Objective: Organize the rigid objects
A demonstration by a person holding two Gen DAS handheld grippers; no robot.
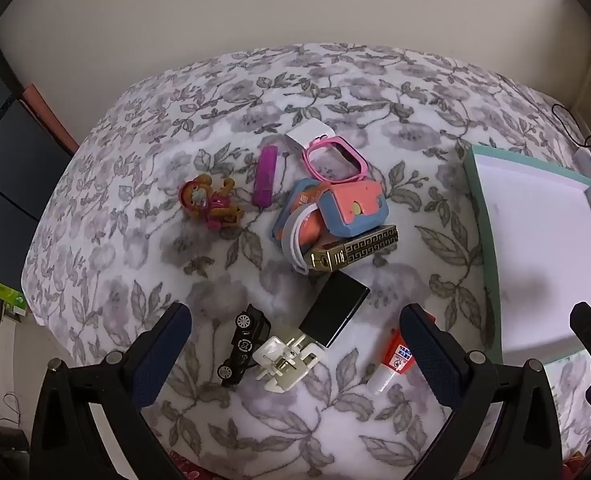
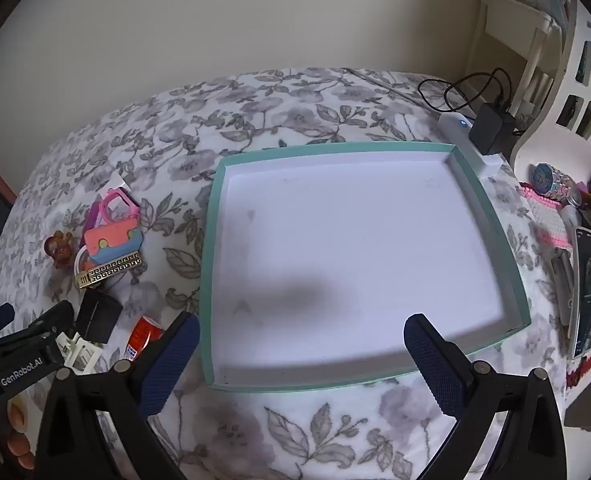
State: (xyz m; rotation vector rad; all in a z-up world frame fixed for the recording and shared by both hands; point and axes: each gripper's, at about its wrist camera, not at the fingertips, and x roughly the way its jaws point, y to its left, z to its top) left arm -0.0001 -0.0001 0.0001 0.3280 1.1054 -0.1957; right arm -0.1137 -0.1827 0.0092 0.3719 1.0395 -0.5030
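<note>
Small toys heaped at nine o'clock of empty teal tray (image 2: 491, 216), presumably awaiting sorting. Left gripper (image 1: 295, 340) jaws apart over toy car (image 1: 245, 342); right gripper (image 2: 301, 344) apart above tray.

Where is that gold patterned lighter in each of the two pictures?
Left wrist view: the gold lighter lies mid-frame, just right of centre, under the pink-and-blue toy bag.
Right wrist view: the lighter sits far left, at mid-height, again below the bag.
Shared landmark: the teal-rimmed tray, which lies to the lighter's right in both views.
</note>
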